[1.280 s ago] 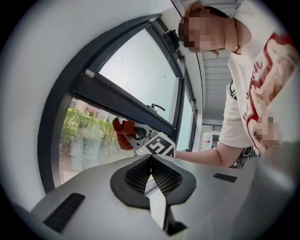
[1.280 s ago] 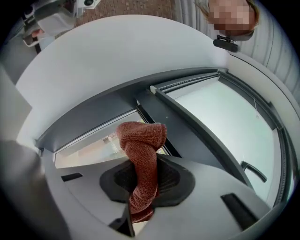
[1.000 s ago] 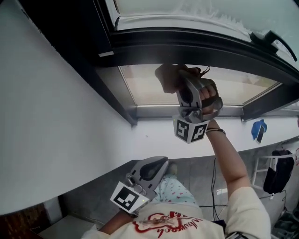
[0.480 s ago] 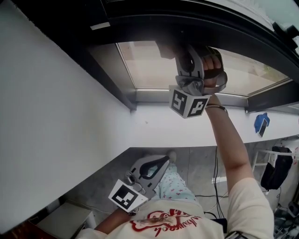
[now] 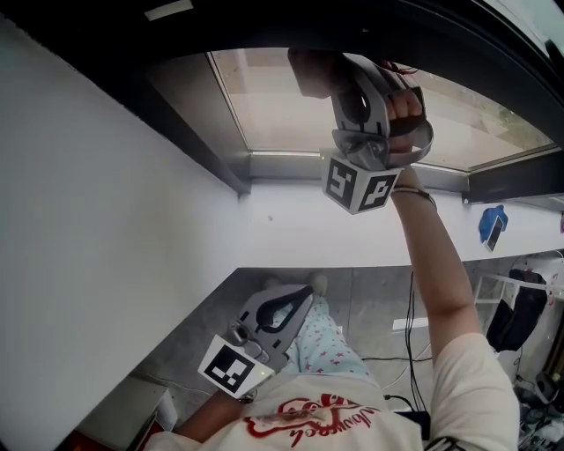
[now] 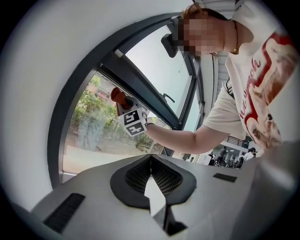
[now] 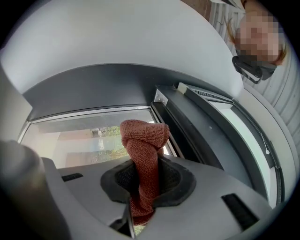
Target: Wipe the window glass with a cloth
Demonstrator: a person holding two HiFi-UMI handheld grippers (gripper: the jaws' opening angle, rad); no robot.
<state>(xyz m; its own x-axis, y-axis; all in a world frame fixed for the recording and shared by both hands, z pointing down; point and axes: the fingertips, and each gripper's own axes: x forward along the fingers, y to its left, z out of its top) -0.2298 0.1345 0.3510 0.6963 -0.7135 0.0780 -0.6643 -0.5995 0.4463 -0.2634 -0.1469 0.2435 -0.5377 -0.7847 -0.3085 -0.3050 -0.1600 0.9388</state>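
Up a bit goes my right tongs (image 5: 333, 69) since a moment ago, and the red cloth (image 7: 143, 140) rides along. Its jaws squeeze tight on the cloth, so the bunched end pokes out past the tips to rub the window glass (image 5: 264, 106) just ahead. My left tongs (image 5: 295, 304) hangs low and far back, jaws together, holding nothing; I think it has no job now. A dark frame (image 5: 264, 26) rings the glass, a white wall (image 5: 106, 220) sits under it, and trees (image 6: 89, 117) show outside.

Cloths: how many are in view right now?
1: a reddish cloth clamped in the right tool, up by the window glass. The left tool is shut on nothing.
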